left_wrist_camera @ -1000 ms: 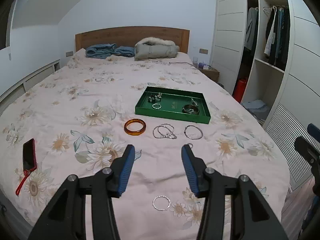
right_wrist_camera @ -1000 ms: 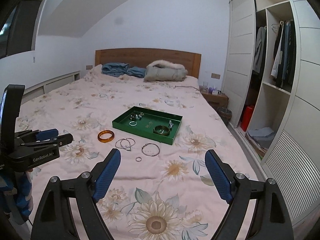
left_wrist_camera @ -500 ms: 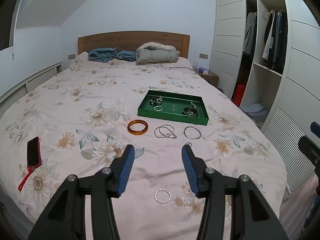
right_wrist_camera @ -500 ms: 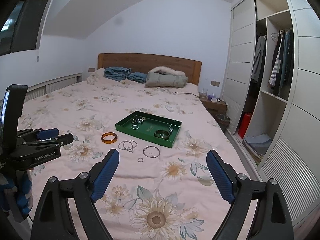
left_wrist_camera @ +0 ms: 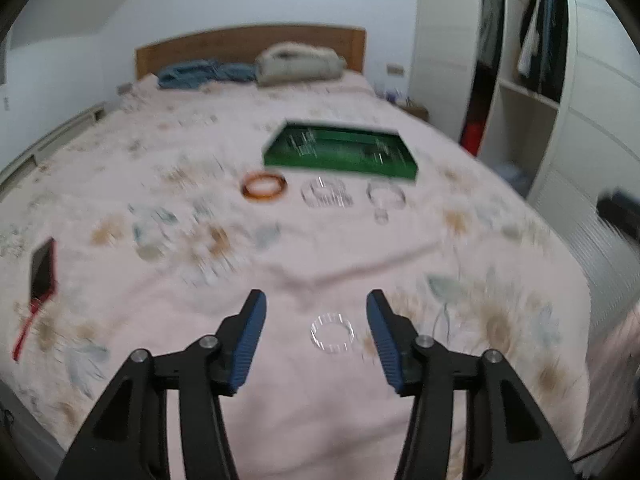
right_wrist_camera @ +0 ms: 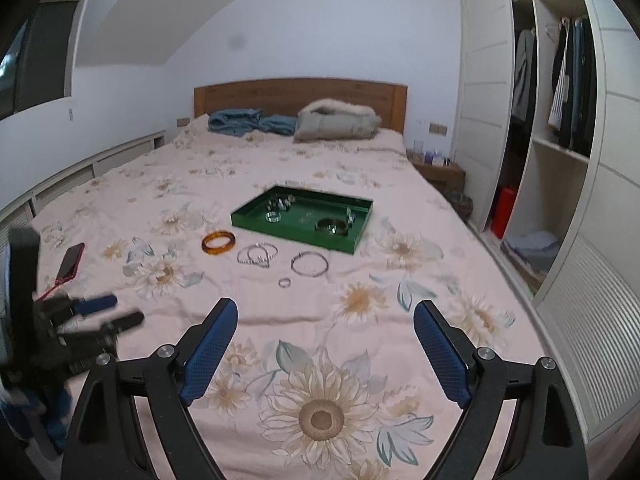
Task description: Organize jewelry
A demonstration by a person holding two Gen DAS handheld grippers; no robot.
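Observation:
A green tray with small jewelry lies mid-bed; it also shows in the blurred left wrist view. In front of it lie an amber bangle, a beaded bracelet, a silver bangle and a small ring. A separate silver bracelet lies just ahead of my left gripper, which is open and empty, its fingers either side of it. My right gripper is open and empty above the bedspread. The left gripper also shows at the right wrist view's left edge.
A red-cased phone lies at the bed's left side, also in the left wrist view. Folded blue clothes and a grey pillow lie by the headboard. An open wardrobe stands on the right.
My left gripper has moved forward and down over the bed; the silver bracelet now sits between its fingertips. The left view is motion-blurred. The right gripper has risen slightly.

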